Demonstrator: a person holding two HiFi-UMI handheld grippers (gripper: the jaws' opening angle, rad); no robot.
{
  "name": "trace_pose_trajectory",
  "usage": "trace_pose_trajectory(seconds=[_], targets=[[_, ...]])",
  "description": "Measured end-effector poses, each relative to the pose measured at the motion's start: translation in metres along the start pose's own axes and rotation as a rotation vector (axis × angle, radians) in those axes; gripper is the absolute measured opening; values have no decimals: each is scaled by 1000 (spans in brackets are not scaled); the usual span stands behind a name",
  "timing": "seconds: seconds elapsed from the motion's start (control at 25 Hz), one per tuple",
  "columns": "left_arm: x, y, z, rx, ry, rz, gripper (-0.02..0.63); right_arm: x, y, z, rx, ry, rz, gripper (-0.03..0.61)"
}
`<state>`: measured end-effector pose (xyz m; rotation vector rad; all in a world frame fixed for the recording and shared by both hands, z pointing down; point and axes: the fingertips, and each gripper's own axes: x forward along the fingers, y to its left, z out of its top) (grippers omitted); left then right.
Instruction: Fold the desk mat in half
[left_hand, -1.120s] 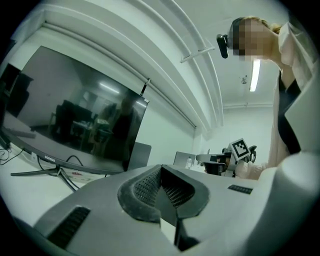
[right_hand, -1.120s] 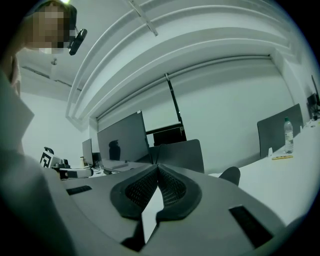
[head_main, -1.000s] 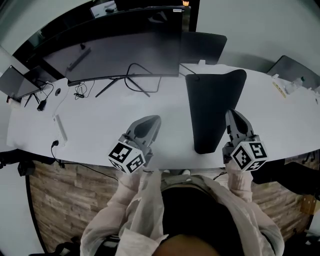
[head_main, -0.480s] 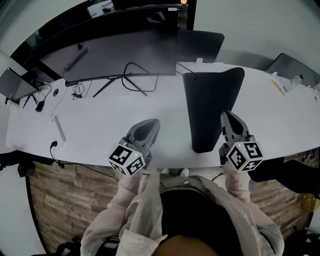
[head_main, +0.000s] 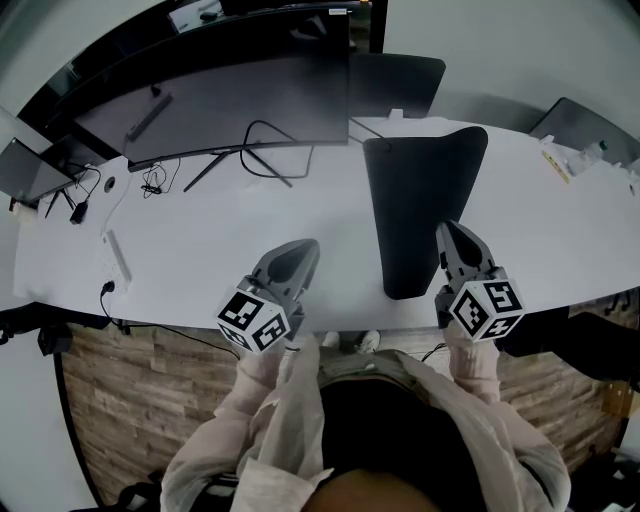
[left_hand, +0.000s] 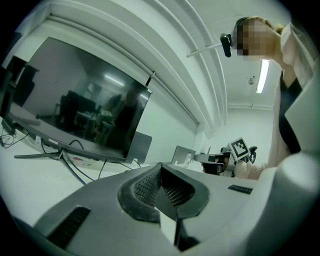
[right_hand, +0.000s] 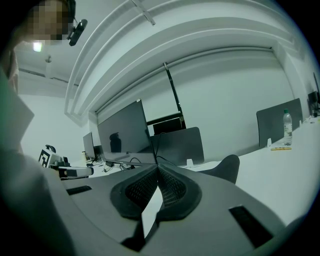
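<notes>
On the white desk (head_main: 250, 250), the dark desk mat (head_main: 425, 200) lies right of the middle. Its long side runs away from the person, and its near end is close to the front edge, just beside the right gripper (head_main: 449, 238). Both tools are clenched with nothing between their pads. The left gripper (head_main: 300, 252) hovers well apart from the mat; the right one is near it but, I judge, does not hold it.

The risk, I think, is that the mat springs open, because its far end looks raised in the right gripper view and no jaw presses on it. A careless push could also slide it off the front edge.

Whether the mat already has two layers is hard to make out, as it is uniformly dark. Its right edge seems to run partly behind the right gripper.
</notes>
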<state>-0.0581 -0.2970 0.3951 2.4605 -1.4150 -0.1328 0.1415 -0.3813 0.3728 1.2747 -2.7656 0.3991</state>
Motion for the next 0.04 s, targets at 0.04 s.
trace_pose_trajectory(seconds=[0.04], targets=[[-1, 0, -1, -4, 1, 0, 28, 0, 1, -1, 1, 2, 1, 15]])
